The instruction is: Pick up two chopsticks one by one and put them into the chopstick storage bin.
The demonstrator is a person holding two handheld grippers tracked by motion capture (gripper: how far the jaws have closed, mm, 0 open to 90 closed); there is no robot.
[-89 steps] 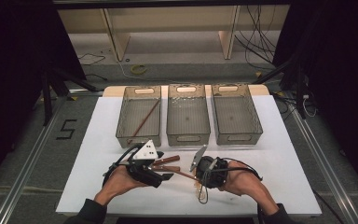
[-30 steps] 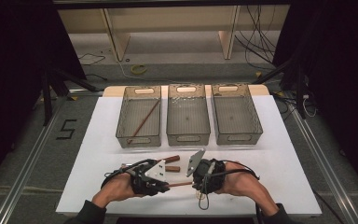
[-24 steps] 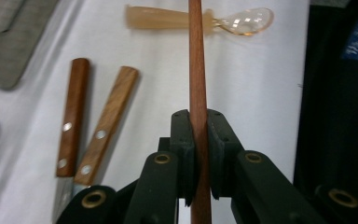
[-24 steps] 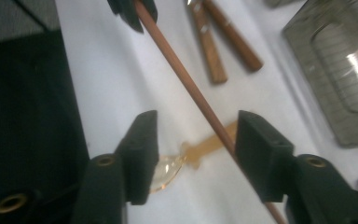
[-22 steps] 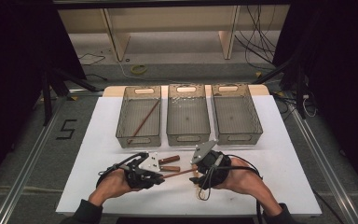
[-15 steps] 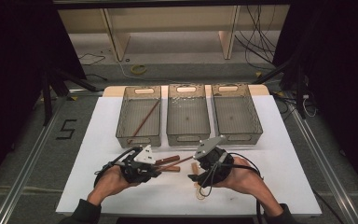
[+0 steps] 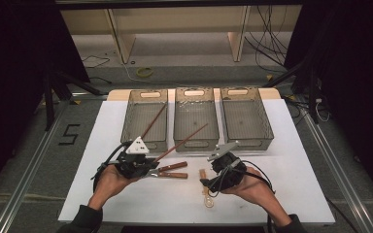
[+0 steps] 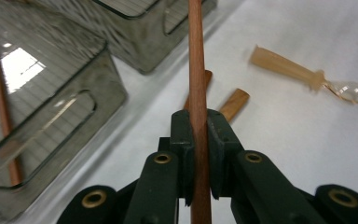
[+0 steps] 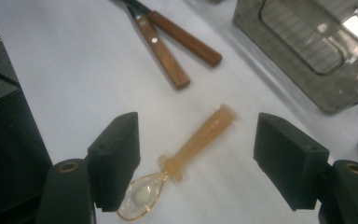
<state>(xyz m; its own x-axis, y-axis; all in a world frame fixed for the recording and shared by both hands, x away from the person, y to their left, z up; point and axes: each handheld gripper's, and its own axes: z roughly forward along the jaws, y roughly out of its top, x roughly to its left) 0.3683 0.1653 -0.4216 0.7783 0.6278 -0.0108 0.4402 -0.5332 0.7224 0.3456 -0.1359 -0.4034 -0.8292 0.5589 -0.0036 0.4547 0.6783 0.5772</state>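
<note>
Fig.: our left gripper (image 8: 198,154) clamps the stiff, light, slippery chopstick (image 8: 196,70) near its end; right gripper (image 9: 196,161), jaws just opened wide w/ nothing pinched, straddles the spoon (image 9: 182,163).

The chopstick (image 8: 196,70) is reddish brown, the spoon (image 9: 182,158) translucent amber, and the two knife handles (image 9: 177,44) warm brown wood. The three bins (image 7: 196,119) are smoky grey with ribbed floors, on a white table (image 7: 291,170).

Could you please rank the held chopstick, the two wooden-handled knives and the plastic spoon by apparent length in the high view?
1. Chopstick, clearly longest.
2. Wooden-handled knives; blades partly hidden by the left gripper, so unsure.
3. Plastic spoon, looks shortest, close to the knives.
</note>
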